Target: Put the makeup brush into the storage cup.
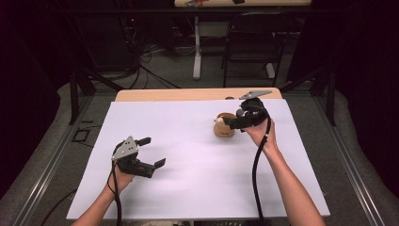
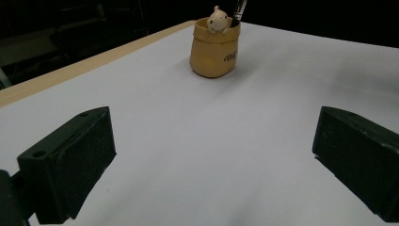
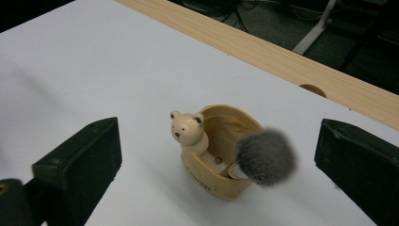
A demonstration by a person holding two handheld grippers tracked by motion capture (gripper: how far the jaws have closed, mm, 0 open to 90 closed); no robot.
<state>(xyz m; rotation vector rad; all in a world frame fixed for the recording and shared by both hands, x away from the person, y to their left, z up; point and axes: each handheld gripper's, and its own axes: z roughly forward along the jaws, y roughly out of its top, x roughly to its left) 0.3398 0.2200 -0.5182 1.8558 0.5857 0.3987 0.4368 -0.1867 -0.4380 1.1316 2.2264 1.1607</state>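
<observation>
We are seeing a smooth, matt tan pot (image 3: 221, 160) that looks like ceramic or wood, with a pale, smooth bear (image 3: 188, 132) on its rim. A brush (image 3: 266, 157) is showing soft grey bristles. Matt white paper (image 1: 188, 160) is covering a light wooden table (image 1: 188, 94).

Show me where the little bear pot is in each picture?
High view: the bear pot stands right of the middle, on the white sheet, just left of the right gripper.
Left gripper view: bear pot at the top middle, far off.
Right gripper view: bear pot low in the middle.
Shared landmark: the table's wooden edge behind the pot.
</observation>
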